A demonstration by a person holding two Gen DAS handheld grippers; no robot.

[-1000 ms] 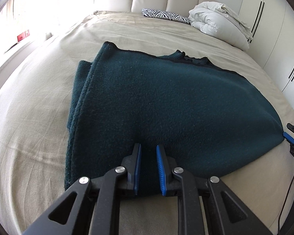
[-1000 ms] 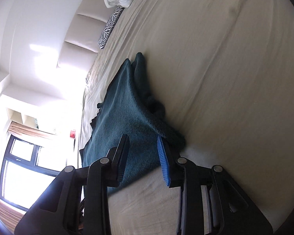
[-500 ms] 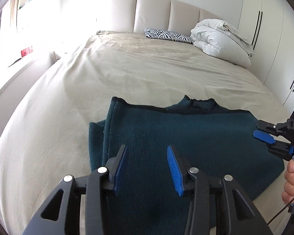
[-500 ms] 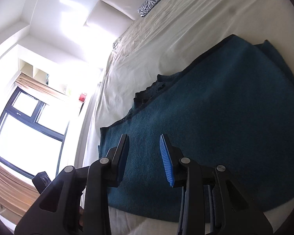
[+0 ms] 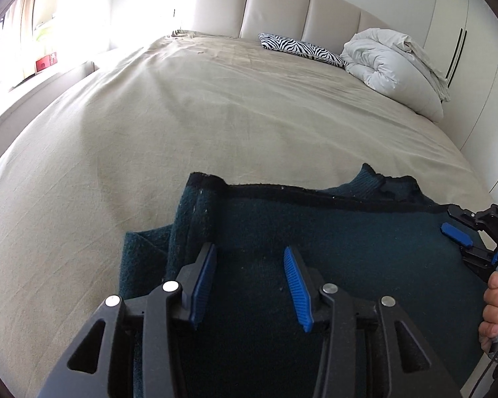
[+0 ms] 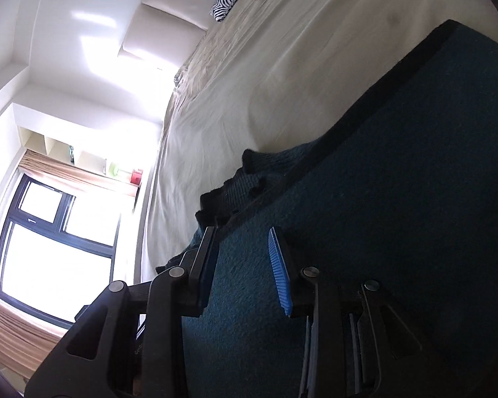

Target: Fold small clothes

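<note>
Both grippers have let go of the sweater since a second ago and pulled back above it.

Left wrist view: the left gripper (image 5: 249, 285) hangs over the near left part of the dark teal sweater (image 5: 332, 232), jaws spread wide, nothing between them. The sweater lies folded on the beige bed (image 5: 215, 116) (zebra pillow (image 5: 302, 49) and white duvet (image 5: 395, 66) up by the headboard). The right gripper (image 5: 461, 245) shows at the sweater's right edge.

Right wrist view: the right gripper (image 6: 245, 265) is also parted and empty, hovering over the sweater (image 6: 398, 215) near its collar edge, with a window (image 6: 49, 238) off to the side.
</note>
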